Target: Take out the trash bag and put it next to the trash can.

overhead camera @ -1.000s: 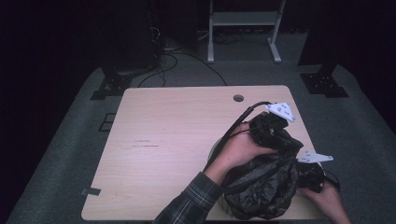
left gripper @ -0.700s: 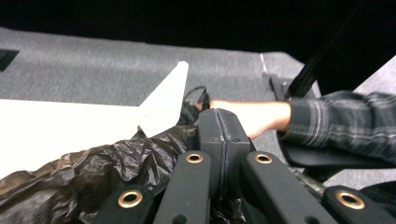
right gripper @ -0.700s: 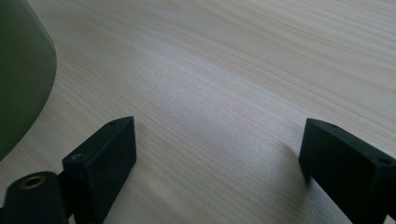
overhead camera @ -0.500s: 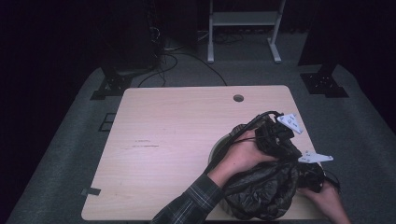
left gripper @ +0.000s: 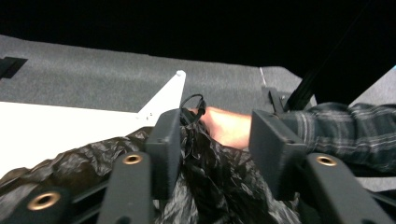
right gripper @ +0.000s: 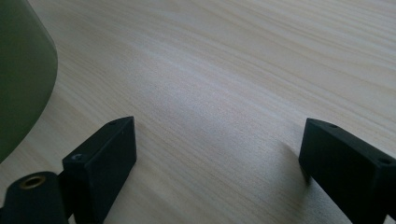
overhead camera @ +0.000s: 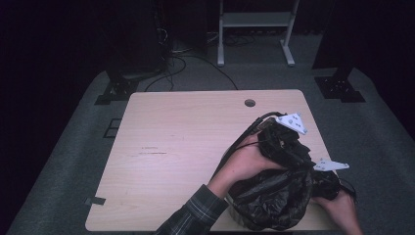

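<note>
Two hand-held grippers work at the near right corner of a pale wood-grain table (overhead camera: 176,147), where a crumpled black plastic bag (overhead camera: 274,200), thin, glossy and wrinkled, lies bunched over a rounded bin whose pale rim peeks out beneath it. In the high view the left gripper (overhead camera: 288,147) reaches across from the left hand (overhead camera: 244,164) and lies on top of the bag, its grey three-cornered plate pointing away; the right gripper (overhead camera: 325,178) sits at the bag's right edge, just beside it. In the left gripper view the blocky matte jaws stand apart with folds of the film bunched between them, against the left pad; they have just been opening, having been shut a second ago. Since then the left gripper has slid a little to the right over the bag. In the right gripper view the right gripper (right gripper: 217,154) has its jaws spread wide over bare wood, with a smooth olive-green curved wall (right gripper: 21,70) at the left edge.
</note>
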{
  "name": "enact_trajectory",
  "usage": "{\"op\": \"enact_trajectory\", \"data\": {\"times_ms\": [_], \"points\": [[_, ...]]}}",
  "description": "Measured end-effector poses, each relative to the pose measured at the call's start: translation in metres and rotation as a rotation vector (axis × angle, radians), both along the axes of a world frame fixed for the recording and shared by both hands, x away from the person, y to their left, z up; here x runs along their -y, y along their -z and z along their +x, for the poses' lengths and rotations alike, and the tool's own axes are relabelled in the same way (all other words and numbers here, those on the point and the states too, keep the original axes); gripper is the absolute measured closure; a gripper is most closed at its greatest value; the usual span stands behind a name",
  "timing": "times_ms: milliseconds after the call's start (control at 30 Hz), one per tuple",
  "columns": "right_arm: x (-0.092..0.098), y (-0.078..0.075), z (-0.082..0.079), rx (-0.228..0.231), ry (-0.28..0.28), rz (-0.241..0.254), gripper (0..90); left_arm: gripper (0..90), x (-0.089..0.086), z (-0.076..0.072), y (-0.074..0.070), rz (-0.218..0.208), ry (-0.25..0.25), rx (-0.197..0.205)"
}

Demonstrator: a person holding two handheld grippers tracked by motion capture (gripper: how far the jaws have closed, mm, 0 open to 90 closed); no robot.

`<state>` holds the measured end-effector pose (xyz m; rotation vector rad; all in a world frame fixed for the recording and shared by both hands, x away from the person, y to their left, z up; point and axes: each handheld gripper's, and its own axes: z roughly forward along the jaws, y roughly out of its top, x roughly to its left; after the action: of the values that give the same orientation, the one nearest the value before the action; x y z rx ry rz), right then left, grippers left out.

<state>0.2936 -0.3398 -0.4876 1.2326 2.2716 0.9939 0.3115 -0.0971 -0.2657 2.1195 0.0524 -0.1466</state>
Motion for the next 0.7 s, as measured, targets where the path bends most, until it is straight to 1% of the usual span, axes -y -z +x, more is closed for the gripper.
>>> {"op": "enact_trajectory", "data": {"times_ms": [133, 267, 300, 400, 500, 567, 633, 700], "points": [[0.000, 0.000, 0.000, 0.000, -0.001, 0.000, 10.0, 40.2, -0.015, -0.001, -0.006, -0.015, -0.014, -0.017], [0.000, 0.000, 0.000, 0.001, 0.000, 0.000, 10.0, 29.0, -0.034, -0.005, -0.012, -0.032, -0.027, -0.014], [0.000, 0.000, 0.000, 0.001, 0.000, 0.000, 10.0, 27.2, -0.039, -0.006, -0.014, -0.035, -0.034, -0.004], [0.000, 0.000, 0.000, 0.001, 0.000, 0.000, 10.0, 20.5, -0.057, -0.008, -0.016, -0.053, -0.064, 0.004], [0.000, 0.000, 0.000, 0.000, -0.003, -0.001, 9.9, 17.3, -0.077, -0.010, -0.017, -0.062, -0.081, 0.022], [0.000, 0.000, 0.001, 0.000, -0.007, -0.001, 10.0, 15.3, -0.091, -0.013, -0.019, -0.072, -0.095, 0.024], [0.000, 0.000, 0.001, 0.000, -0.008, 0.000, 10.0, 12.8, -0.105, -0.015, -0.020, -0.080, -0.110, 0.037], [0.000, 0.000, 0.002, 0.000, -0.009, 0.001, 10.0, 10.0, -0.118, -0.018, -0.021, -0.078, -0.126, 0.058]]}}
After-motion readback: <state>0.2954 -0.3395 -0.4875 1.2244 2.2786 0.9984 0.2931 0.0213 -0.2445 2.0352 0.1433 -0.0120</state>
